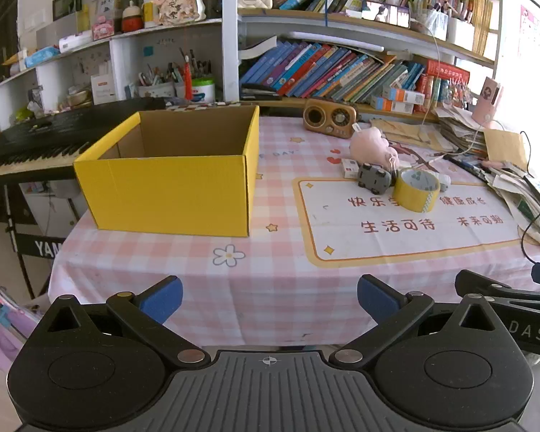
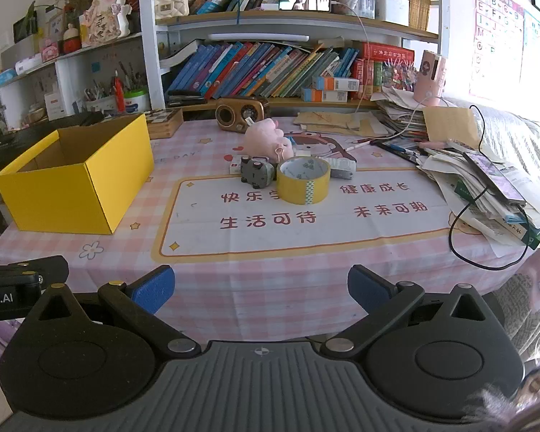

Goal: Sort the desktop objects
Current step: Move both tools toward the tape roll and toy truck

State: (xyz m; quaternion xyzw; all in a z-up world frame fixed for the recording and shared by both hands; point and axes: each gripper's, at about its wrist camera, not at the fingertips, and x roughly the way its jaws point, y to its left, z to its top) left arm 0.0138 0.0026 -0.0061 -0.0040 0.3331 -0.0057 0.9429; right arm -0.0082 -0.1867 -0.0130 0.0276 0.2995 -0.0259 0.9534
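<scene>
Cluttered bookshelves are seen behind a pink checked tablecloth [image 2: 234,288] | yellow box [image 1: 169,187] is set open-topped at left, likely as the sorting bin | tape roll [image 2: 303,180], toy car [image 2: 256,172] and pink plush [image 2: 266,138] are clustered mid-table, well apart from it | left gripper [image 1: 270,300] and right gripper [image 2: 261,289] are held fully spread at the near edge, nothing gripped or touched

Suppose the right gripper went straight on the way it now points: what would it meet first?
Probably the tablecloth near the table's front edge, since the open right gripper tilts downward; the yellow tape roll lies farther along. Depth is unclear.
</scene>
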